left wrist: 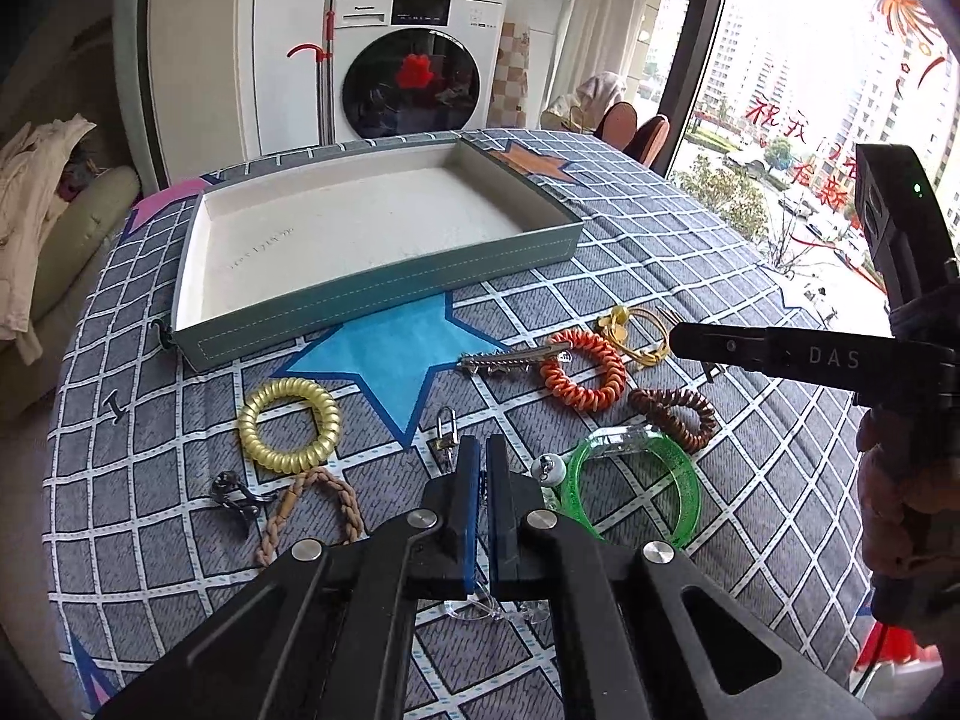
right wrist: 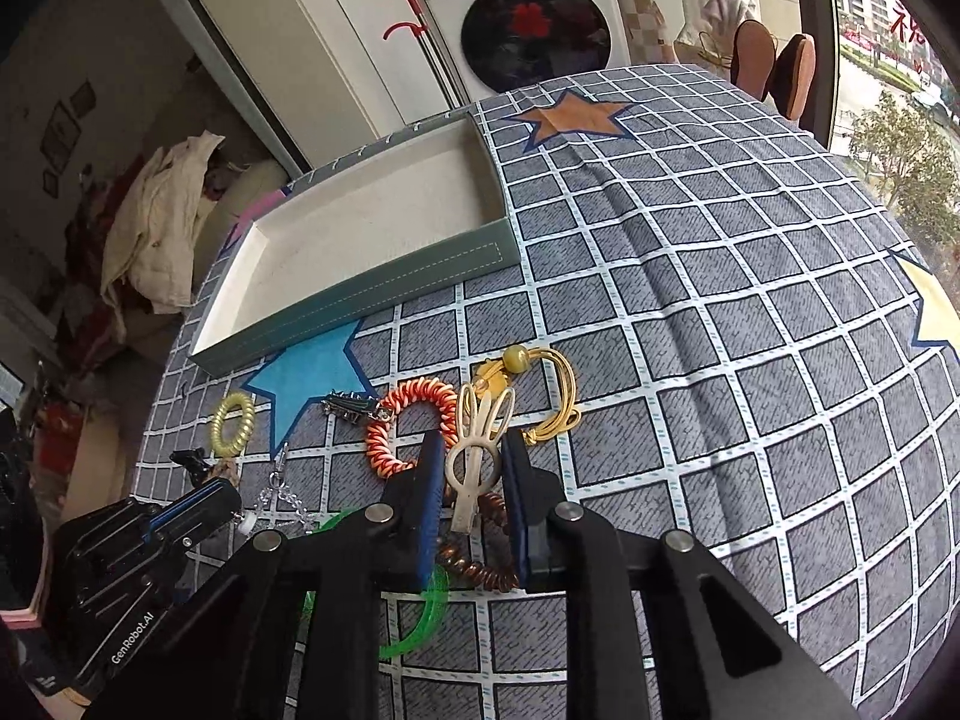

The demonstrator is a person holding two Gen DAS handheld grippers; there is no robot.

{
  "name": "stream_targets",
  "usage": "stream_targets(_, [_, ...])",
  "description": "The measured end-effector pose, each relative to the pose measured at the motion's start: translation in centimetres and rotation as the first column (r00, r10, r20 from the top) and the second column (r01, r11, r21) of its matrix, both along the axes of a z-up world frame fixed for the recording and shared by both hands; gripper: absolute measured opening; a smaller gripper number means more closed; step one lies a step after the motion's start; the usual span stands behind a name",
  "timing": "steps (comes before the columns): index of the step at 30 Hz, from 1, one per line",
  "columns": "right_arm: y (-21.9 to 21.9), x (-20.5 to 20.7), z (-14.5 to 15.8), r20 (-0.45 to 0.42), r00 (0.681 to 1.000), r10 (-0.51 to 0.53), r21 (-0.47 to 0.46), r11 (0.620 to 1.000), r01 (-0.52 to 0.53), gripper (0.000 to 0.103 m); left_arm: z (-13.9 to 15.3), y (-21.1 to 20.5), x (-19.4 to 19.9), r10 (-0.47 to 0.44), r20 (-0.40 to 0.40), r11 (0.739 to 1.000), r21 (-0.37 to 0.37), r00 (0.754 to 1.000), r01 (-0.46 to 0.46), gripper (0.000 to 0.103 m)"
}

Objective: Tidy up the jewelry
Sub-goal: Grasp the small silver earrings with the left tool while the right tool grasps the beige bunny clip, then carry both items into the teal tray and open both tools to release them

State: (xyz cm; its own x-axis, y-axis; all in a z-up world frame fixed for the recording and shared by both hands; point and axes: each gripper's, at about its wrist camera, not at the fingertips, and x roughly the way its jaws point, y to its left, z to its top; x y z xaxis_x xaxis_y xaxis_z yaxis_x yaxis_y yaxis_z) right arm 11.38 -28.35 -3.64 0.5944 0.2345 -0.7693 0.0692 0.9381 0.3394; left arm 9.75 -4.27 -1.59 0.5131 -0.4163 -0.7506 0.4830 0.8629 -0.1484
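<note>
Right gripper (right wrist: 473, 456) clamps the clip (right wrist: 474, 450); left gripper (left wrist: 483, 468) is clenched, seemingly on something thin. Carry both level over the tray (left wrist: 384, 300) rim before releasing.

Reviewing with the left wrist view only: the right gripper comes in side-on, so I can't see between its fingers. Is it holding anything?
Observer: Yes. The right gripper appears to pinch a cream rabbit-ear hair clip, above the brown coil tie.
Operator: And the yellow thing behind its tip?
Observer: A gold cord bracelet with a round bead, lying on the checked cloth just beyond the clip.
</note>
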Motion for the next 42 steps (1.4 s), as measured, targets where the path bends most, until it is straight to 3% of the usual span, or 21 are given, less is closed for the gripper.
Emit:
stream_targets(8, [0.7,2.2,1.6,0.021,0.999,0.029,0.035,0.999,-0.030,0.021,3.1,1.9,2.9,0.065,0.034,0.997,-0.043,0.997,-0.064,0.022])
stream_targets(17, [3.3,8.5,3.9,0.055,0.993,0.109,-0.008,0.994,-0.108,0.021,4.4,3.2,10.0,0.167,0.065,0.986,-0.038,0.984,-0.165,0.022])
stream_targets(22, [4.5,13.5,4.3,0.058,0.988,0.141,-0.053,0.989,-0.138,0.021,3.2,3.1,14.2,0.216,0.052,0.976,-0.006,0.975,-0.216,0.022])
stream_targets(29, [5.9,19.2,2.1,0.035,0.986,0.163,-0.104,0.982,-0.159,0.021,0.6,3.1,19.7,0.280,0.033,0.958,0.047,0.959,-0.282,0.022])
stream_targets(33, [6.3,21.0,0.2,-0.004,0.987,0.161,-0.123,0.979,-0.160,0.021,-1.1,2.8,21.5,0.291,-0.006,0.954,0.078,0.957,-0.289,0.022])
stream_targets(35, [6.1,21.5,-0.7,-0.019,0.989,0.149,-0.122,0.981,-0.150,0.021,-1.9,2.8,22.1,0.293,-0.059,0.956,0.057,0.954,-0.289,0.022])
stream_targets(42, [5.8,21.8,-2.3,-0.045,0.991,0.127,-0.143,0.981,-0.133,0.021,-3.2,1.7,22.8,0.297,-0.066,0.945,0.163,0.953,-0.283,0.022])
